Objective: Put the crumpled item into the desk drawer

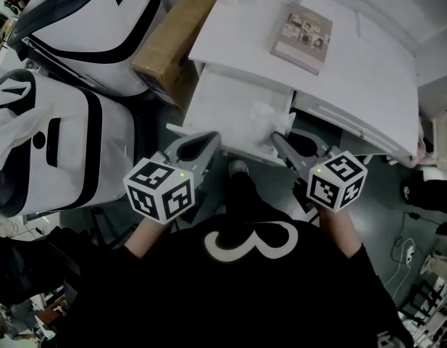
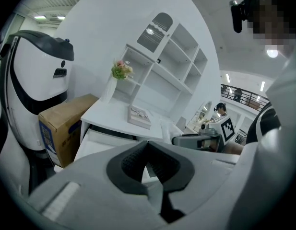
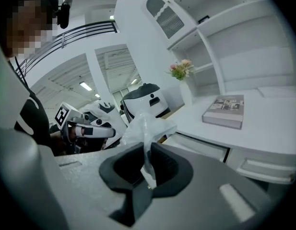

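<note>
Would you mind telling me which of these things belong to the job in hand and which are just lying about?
Job in hand:
- crumpled plastic, pinched in the right gripper
- open drawer
- desk

Lying about:
- book on the desk
- cardboard box
- flowers on the shelves
- white machines beside the desk

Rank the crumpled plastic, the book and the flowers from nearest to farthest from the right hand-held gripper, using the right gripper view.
1. Crumpled plastic: pinched in the right hand-held gripper.
2. Book: flat on the desk, to the right.
3. Flowers: farthest back, up and left of the book.
</note>
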The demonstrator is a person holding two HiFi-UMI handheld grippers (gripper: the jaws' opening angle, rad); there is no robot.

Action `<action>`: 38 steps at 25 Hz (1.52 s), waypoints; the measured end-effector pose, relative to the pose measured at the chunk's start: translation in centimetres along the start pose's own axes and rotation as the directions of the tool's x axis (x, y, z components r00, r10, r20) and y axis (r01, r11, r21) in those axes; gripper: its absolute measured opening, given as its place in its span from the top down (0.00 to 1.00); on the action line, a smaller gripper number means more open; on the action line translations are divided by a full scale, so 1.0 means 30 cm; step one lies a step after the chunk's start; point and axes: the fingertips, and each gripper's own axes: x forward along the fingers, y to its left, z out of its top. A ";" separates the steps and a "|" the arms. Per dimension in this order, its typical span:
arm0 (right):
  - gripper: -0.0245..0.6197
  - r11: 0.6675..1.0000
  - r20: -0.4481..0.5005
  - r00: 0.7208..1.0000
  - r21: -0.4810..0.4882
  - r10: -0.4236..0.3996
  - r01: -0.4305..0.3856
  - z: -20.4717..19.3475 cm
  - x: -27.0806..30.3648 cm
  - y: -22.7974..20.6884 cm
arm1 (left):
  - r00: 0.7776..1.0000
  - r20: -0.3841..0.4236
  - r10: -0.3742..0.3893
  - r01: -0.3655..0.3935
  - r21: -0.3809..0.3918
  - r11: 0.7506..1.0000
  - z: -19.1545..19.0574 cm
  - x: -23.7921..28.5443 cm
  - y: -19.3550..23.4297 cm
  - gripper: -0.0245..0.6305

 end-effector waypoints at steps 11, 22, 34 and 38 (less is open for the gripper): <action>0.90 1.000 -0.099 0.995 -0.003 0.022 -0.022 0.014 0.201 -0.178 | 0.998 -0.019 0.053 -0.054 -0.059 0.997 0.037 0.148 0.133 0.95; 0.90 0.999 -0.212 0.977 -0.018 0.031 -0.036 -0.058 0.401 -0.261 | 0.993 -0.055 0.103 -0.108 -0.110 0.988 0.005 0.216 0.270 0.95; 0.90 1.000 -0.352 0.936 -0.013 -0.019 0.016 -0.238 0.593 -0.402 | 0.985 -0.100 0.140 -0.156 -0.171 0.973 -0.064 0.256 0.405 0.95; 0.89 0.999 -0.405 0.914 0.016 -0.026 0.035 -0.310 0.655 -0.459 | 0.982 -0.109 0.151 -0.170 -0.186 0.968 -0.082 0.275 0.444 0.95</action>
